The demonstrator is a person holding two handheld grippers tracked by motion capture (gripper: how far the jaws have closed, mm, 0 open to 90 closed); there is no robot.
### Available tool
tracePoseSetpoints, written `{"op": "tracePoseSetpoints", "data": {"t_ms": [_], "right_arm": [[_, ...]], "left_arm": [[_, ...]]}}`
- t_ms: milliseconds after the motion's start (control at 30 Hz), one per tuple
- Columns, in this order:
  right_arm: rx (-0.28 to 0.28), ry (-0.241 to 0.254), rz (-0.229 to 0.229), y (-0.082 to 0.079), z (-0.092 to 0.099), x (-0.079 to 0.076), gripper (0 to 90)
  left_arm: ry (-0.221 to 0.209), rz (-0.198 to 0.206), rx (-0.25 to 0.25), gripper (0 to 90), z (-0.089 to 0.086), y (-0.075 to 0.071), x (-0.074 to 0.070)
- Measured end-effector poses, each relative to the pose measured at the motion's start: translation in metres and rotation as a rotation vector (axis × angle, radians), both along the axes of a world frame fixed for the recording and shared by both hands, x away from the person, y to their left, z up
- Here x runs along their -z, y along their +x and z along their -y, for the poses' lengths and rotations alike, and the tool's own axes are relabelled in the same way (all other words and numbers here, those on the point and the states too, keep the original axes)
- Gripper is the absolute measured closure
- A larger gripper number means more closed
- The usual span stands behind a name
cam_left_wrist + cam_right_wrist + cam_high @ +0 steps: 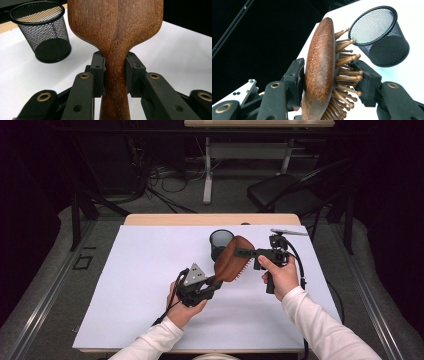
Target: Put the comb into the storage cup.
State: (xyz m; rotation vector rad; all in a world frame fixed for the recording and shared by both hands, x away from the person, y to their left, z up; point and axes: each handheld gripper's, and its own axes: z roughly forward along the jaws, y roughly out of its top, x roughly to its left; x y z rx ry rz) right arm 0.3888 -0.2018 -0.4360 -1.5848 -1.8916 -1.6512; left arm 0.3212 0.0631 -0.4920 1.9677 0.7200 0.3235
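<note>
Left gripper (115, 75): we have its jaws closed snugly on the narrow neck of the wooden paddle hairbrush (231, 260), both pads pressing the handle just below where the head widens; the gap is only as wide as the handle.

Right gripper (332, 80): our jaws straddle the brush head. One pad lies flat against the smooth wooden back, the other meets the tips of the wooden bristle pins (345, 75). In the right gripper view this looks like contact on both faces, a grip across the thickness of the head.

Hairbrush position: held in the air between both grippers above the white mat (140, 285), tilted, head towards the far side, bristles facing the person's right.

Mesh pen cup (220, 242): standing upright on the mat just beyond the brush head, its mouth clear.

Step in hand: we judge this a handover, the brush passing from the left grip to the right.

Next move: we would confirm the right grip holds firm on the pins, then release the left jaws and steer the brush handle-down towards the cup.

Risk: pins may flex and let the head slip.
</note>
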Motion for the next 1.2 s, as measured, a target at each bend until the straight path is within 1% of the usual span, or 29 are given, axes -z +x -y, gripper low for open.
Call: {"op": "tracePoseSetpoints", "data": {"t_ms": [300, 500, 800, 900, 933, 967, 1133, 1200], "right_arm": [[-0.004, 0.023, -0.009, 0.0003, -0.0003, 0.0001, 48.7], [-0.007, 0.044, -0.028, 0.001, -0.0004, 0.0003, 49.8], [-0.008, 0.061, -0.045, 0.0022, -0.0004, 0.0017, 51.3], [-0.01, 0.074, -0.061, 0.0033, 0.0, 0.0022, 51.5], [-0.014, 0.076, -0.071, 0.0035, 0.0006, 0.0022, 51.6], [-0.009, 0.082, -0.071, 0.0039, 0.0004, 0.0028, 51.6], [-0.01, 0.082, -0.071, 0.0041, -0.0003, 0.0033, 51.7], [-0.01, 0.085, -0.075, 0.0043, -0.0007, 0.0037, 51.8]], "left_arm": [[-0.001, 0.001, -0.003, 72.1, -0.0005, 0.0003, 0.0013], [0.001, 0.003, -0.005, 72.0, -0.0007, 0.0002, 0.0015], [-0.005, 0.005, -0.009, 71.8, -0.0014, 0.0005, 0.0019], [-0.009, 0.004, -0.013, 71.6, -0.0017, 0.0004, 0.0016], [-0.009, 0.002, -0.012, 71.5, -0.002, 0.0006, 0.0013], [-0.011, 0.0, -0.012, 71.2, -0.0022, 0.0008, 0.0013], [-0.02, -0.004, -0.011, 68.5, -0.0031, 0.0013, 0.0003], [-0.019, 0.0, -0.011, 67.0, -0.0038, 0.0016, -0.0005]]}}
